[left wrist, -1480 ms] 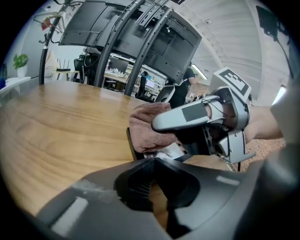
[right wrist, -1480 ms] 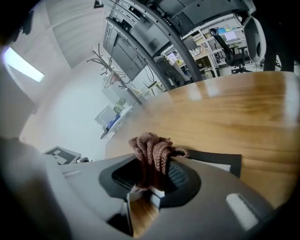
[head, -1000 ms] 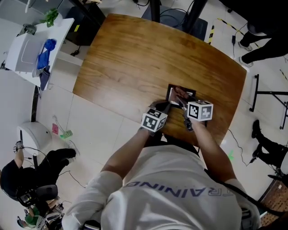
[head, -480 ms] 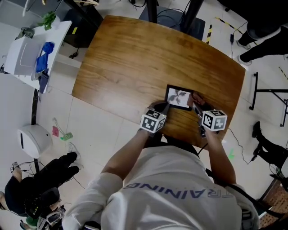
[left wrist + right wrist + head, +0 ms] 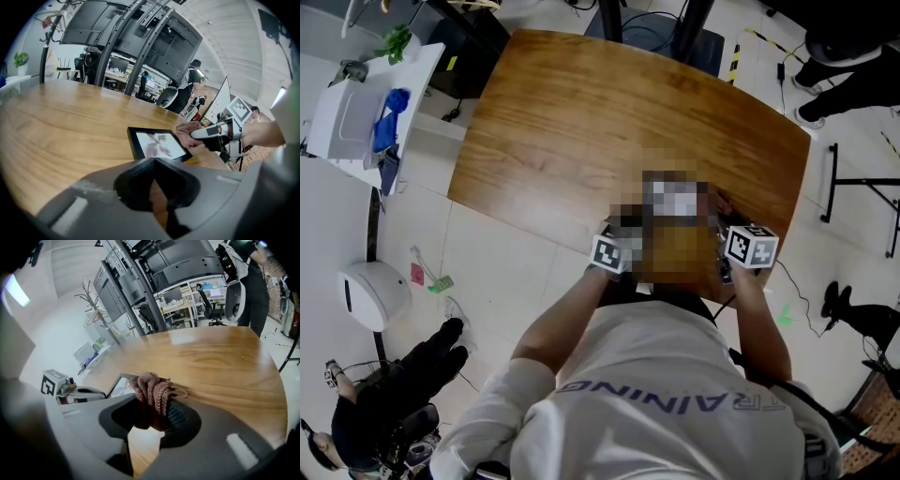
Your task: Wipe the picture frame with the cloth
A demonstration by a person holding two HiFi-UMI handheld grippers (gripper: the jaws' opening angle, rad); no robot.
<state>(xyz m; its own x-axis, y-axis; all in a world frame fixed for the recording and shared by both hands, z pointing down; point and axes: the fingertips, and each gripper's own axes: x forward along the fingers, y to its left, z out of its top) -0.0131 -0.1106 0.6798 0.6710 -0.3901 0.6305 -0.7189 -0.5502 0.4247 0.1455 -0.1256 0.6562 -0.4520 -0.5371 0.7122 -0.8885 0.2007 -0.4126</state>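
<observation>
My head view smears a mosaic patch over the middle of the near tabletop (image 5: 581, 122), so I read the work from the two gripper views. The left gripper view shows the picture frame (image 5: 157, 144), black-bordered, lying flat and glass-up on the wood just ahead of the left tongs (image 5: 154, 161), which are clenched tip to tip with nothing in them. It also shows the cloth bunched against the frame's right edge. The right gripper view gives what the others cannot: the right tongs (image 5: 157, 405) are grasping the brownish-pink knitted cloth (image 5: 152, 387), which bulges up out of the jaws. A corner of the frame peeks out just to its left, with the left gripper's marker cube (image 5: 50, 382) beyond. From the head view I get only the layout, one marker cube on either side of the blurred patch, near the person's edge of the tabletop. A second ago the right tongs sat over the frame, close beside the left cube. Half a second ago they had swept out to the frame's right edge, and they are there now. The left tongs have stayed at the near left corner.
</observation>
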